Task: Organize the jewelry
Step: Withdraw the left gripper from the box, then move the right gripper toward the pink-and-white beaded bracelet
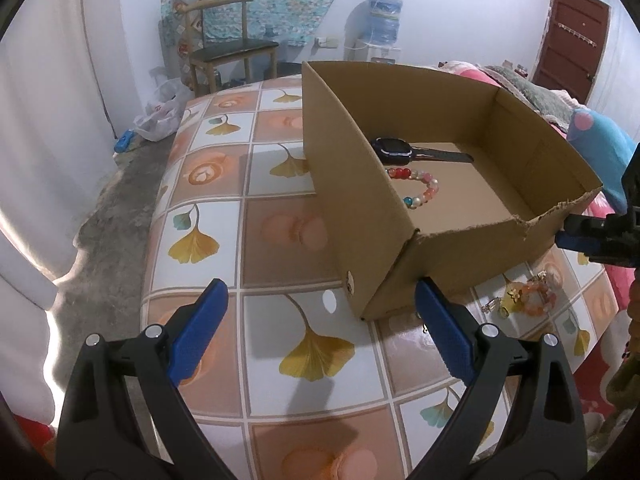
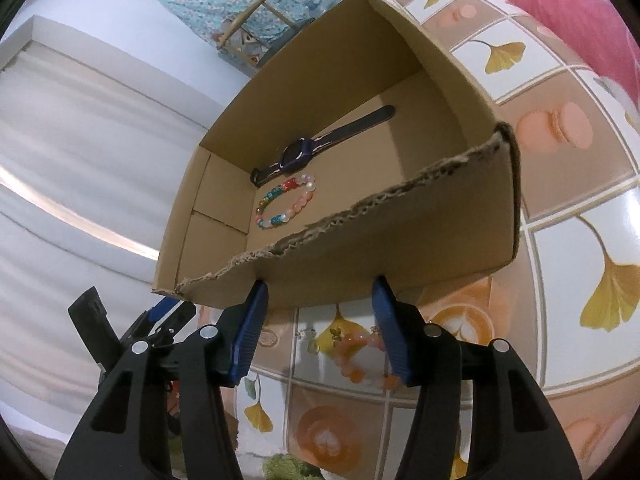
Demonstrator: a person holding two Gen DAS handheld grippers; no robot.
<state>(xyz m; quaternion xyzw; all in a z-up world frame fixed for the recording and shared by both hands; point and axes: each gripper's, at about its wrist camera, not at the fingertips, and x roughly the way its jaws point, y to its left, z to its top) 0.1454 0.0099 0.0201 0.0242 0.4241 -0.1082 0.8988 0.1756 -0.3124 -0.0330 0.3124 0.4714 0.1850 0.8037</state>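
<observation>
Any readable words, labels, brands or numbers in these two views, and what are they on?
None can be read.
Cardboard box: a small round sticker near its lower corner, too small to read.
Watch: no text or digits visible on it.

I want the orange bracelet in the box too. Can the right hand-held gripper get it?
Probably yes. The right hand-held gripper is open, and the orange bracelet lies on the table between its fingers, outside the box, nothing covering it.

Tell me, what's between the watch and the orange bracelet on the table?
The colorful bead bracelet lies beside the watch inside the cardboard box; then the box's torn wall stands before the orange bracelet. The right wrist view shows it best.
</observation>
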